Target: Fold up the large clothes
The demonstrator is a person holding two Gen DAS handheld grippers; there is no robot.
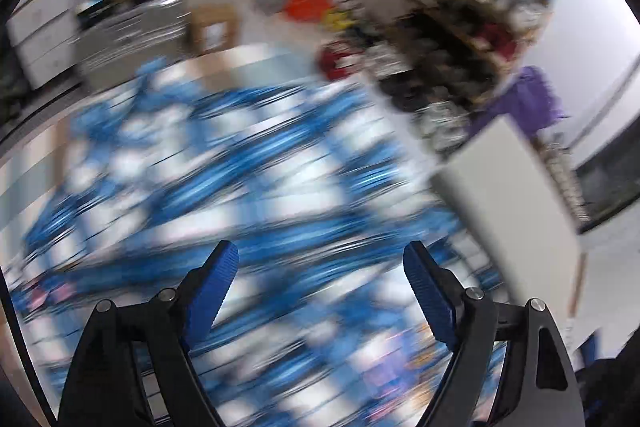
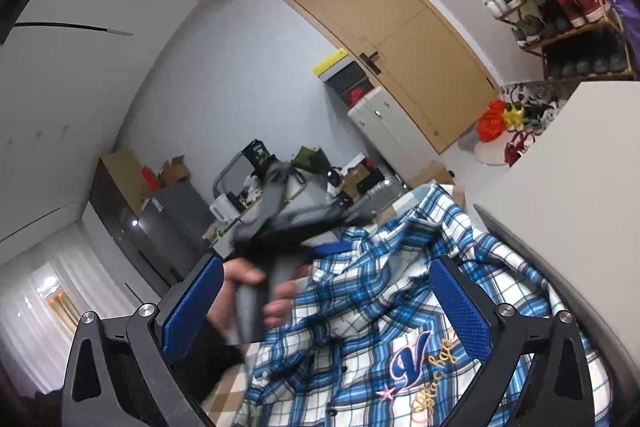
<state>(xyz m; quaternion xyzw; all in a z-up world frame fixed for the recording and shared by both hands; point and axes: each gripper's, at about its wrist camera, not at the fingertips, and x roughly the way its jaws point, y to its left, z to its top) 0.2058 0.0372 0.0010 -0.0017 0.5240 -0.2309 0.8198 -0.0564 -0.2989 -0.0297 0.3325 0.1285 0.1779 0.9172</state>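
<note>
1. Under our left gripper (image 1: pixel 320 263) lies the blue and white plaid shirt (image 1: pixel 248 167), strongly blurred; the fingers (image 1: pixel 218 287) stand wide apart with nothing between them.
2. From the right wrist view, the plaid shirt (image 2: pixel 400 327) is spread below, with an embroidered "V" emblem (image 2: pixel 412 357) facing up.
3. Our right gripper (image 2: pixel 326 299) also has its fingers (image 2: pixel 460 307) wide open and holds nothing; it hovers near the shirt front.
4. Our left hand (image 2: pixel 256 291) grips its tool handle over the shirt's left part.
5. We judge both are open in order to take a new edge for the next fold.
</note>
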